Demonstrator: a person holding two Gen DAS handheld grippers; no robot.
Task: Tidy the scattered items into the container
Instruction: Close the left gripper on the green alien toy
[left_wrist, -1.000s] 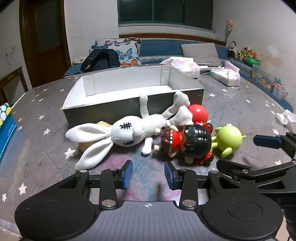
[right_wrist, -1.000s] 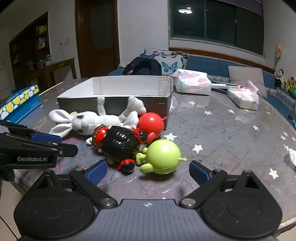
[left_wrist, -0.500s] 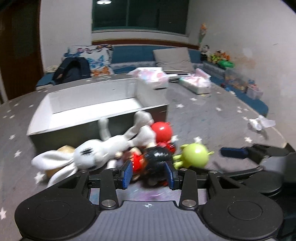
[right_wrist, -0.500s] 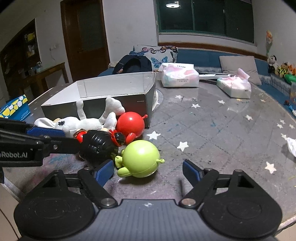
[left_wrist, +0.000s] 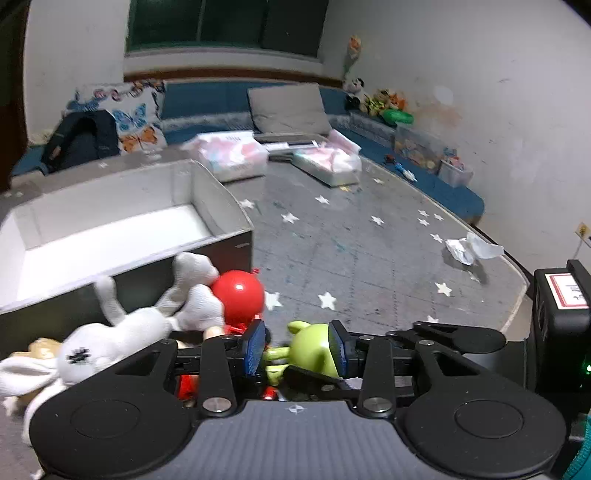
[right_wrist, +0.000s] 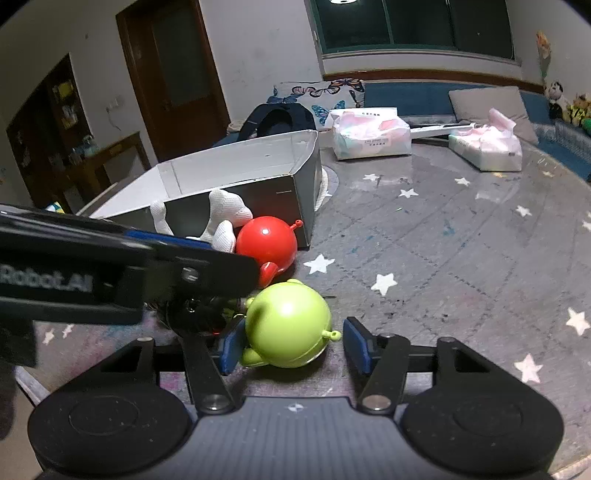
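Both grippers are sitting low over a heap of toys beside the open box on the star-patterned table.

The table (right_wrist: 461, 258) is carrying the white-lined box (right_wrist: 258, 166), which is standing open with the toys lying against its dark front wall. The white plush rabbit (left_wrist: 122, 332) is sprawling there, feet against the red ball toy (right_wrist: 267, 242). The right gripper (right_wrist: 286, 345) is straddling the green round toy (right_wrist: 288, 323), jaws spread, left pad touching, right pad just clear. The left gripper (left_wrist: 295, 349) is standing partly open, gripping nothing, over the black doll (right_wrist: 195, 314). A crumpled paper (left_wrist: 469, 249) is lying near the table's edge.
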